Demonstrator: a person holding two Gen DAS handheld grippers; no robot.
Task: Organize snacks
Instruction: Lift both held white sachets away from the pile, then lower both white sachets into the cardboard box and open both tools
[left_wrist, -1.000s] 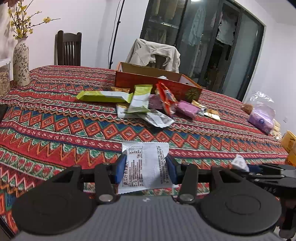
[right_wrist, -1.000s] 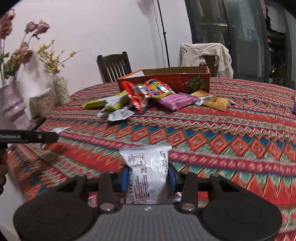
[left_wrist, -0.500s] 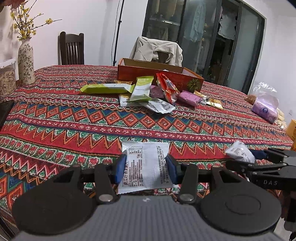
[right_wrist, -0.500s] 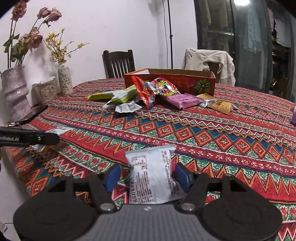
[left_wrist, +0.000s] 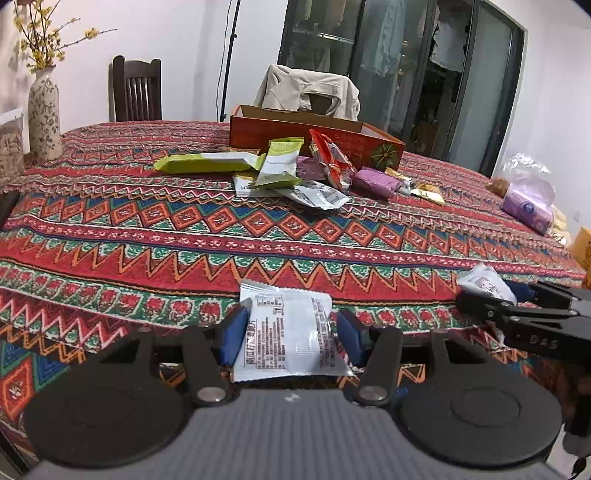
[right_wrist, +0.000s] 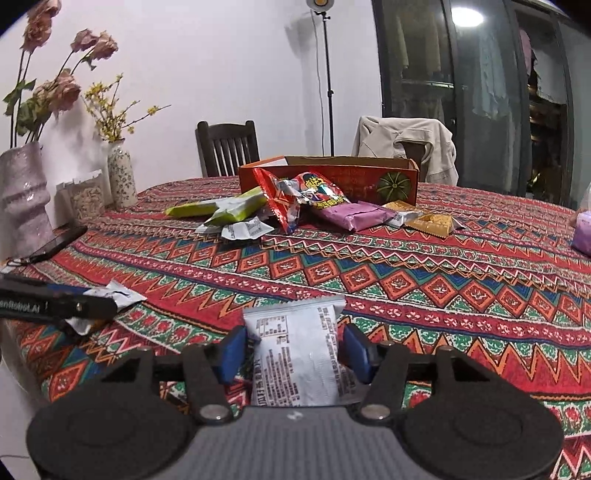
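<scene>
Left wrist view: a white foil snack packet (left_wrist: 288, 332) covered in small dark print, too fine to read, lies at the near edge of a tabletop (left_wrist: 147, 240) covered by a red, green and blue zigzag cloth. The left claw (left_wrist: 291, 319) has just been opening. It now stands narrowly apart with this packet between its blue pads, the right pad just clear of the packet's edge.

Right wrist view: a second white foil packet (right_wrist: 295, 354), also with unreadable print, lies between the pads of the right claw (right_wrist: 294, 335). This claw has just been closing. Its pads stand just beside the packet's sides, not clearly pressing.

The black body of the right claw carries the letters "DAS"; the left one reads "enRobot.AI", its start cut off.

Well beyond them, a heap of snacks lies against an open orange-red cardboard box (right_wrist: 332, 177): long lime-green wrappers (left_wrist: 207, 162), a crumpled red bag with yellow characters (right_wrist: 317, 188), a purple packet (right_wrist: 354, 216) and a gold packet (right_wrist: 430, 223). A black phone (right_wrist: 55, 242) rests beside two flower vases (right_wrist: 120, 177) on the left.
</scene>
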